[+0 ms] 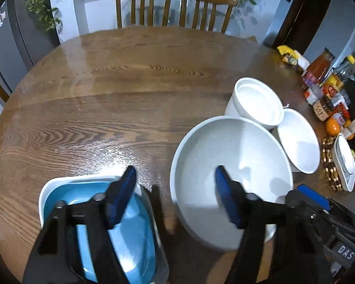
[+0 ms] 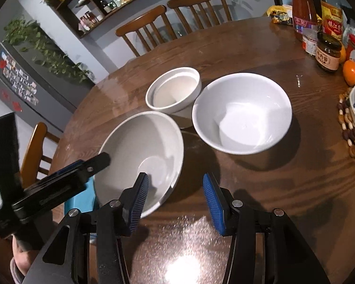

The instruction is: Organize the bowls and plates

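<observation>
Because it is glazed ceramic, the large grey-white bowl (image 1: 232, 179) nearest the person looks stiff, fairly heavy, slick and liable to chip, so I'd judge the rim the only sensible place to take it, one pad inside the wall and one outside. It sits on the wooden worktop (image 1: 120, 90), tipped a little in the right wrist view, though whether its far edge rests on something I cannot tell. Just behind it stand a stack of small white bowls (image 2: 174, 90) and a wider white bowl (image 2: 241, 112), both close to it and to each other; the stack looks nested, so lifting it by one rim could leave the lower piece behind. To the left lies a blue square plate (image 1: 120, 232) set inside a white square dish (image 1: 45, 194), flatter and probably easier to slide than to pinch. The left gripper (image 1: 175, 184) hangs over the gap between that plate and the big bowl, jaws apart, one pad above the plate and the other over the bowl's inside, pressing on nothing. The right gripper (image 2: 176, 196) is likewise released, its jaws parted and empty; one pad overlaps the bowl's near rim in the picture, the other is over bare wood. Jars, bottles and an orange (image 2: 352, 72) crowd the worktop's right edge, well clear of the bowls.
</observation>
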Available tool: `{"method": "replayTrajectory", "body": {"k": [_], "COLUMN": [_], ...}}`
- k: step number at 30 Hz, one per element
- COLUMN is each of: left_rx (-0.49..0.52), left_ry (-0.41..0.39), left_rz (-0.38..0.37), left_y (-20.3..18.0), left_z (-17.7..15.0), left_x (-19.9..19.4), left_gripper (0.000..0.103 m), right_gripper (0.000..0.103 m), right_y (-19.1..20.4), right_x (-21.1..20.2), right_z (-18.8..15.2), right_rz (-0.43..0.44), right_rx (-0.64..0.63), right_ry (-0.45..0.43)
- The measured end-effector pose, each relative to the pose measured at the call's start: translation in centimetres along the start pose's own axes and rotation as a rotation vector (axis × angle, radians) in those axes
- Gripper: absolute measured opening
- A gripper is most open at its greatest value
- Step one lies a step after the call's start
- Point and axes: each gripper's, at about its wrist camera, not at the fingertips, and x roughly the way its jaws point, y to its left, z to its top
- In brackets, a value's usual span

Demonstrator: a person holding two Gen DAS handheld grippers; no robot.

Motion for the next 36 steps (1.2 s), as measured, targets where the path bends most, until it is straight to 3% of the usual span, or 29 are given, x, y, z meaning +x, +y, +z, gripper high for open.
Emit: {"method": "replayTrajectory", "body": {"k": [5,6,8,9,11,21,29,34,36], "left_rx": [0.021,0.027,0.026,0.029,0.040,0.107,0.142,0.141,0.135], "left_ry": [0.063,0.070,0.077,0.079,0.084,0.100,0.140,0.124,0.110], "left_rz": [-0.032,-0.036,-0.046,-0.052,-0.056,-0.088,-0.092,-0.081,-0.079], "left_y": [-0.1,-0.1,-0.2,-0.1,-0.2,-1.2,-2.7,-3.1,-3.1], "left_z": [-0.4,-0.6,-0.8,-1.0,-1.4,-4.5,-6.6,-7.0,-6.9], "left_x": [1.1,1.3,1.3,1.3,1.0,-1.6,-0.7,-0.7,-1.0], "left_gripper": [0.031,0.021,0.016,0.013,0.013,0.013,0.014,0.018,0.028], "right_gripper": [0.046,0.042,0.024,0.020,0.013,0.013,0.013,0.013,0.013], "right_y": [0.0,0.0,-0.1,-0.1,0.0,0.4,-0.4,-0.3,-0.2], "right_x": [1.0,1.2,1.5,1.5,1.4,-1.8,-2.6,-2.7,-2.7], "right_z": [0.4,0.4,0.3,0.2,0.1,-2.3,-3.8,-4.2,-4.3], "right_rz": [0.013,0.019,0.029,0.029,0.021,0.019,-0.018,-0.032,-0.036], "right_rx": [-0.018,-0.020,-0.023,-0.026,-0.036,-0.074,-0.085,-0.085,-0.083], "right_ry": [0.028,0.035,0.047,0.049,0.051,0.078,0.095,0.099,0.100]}}
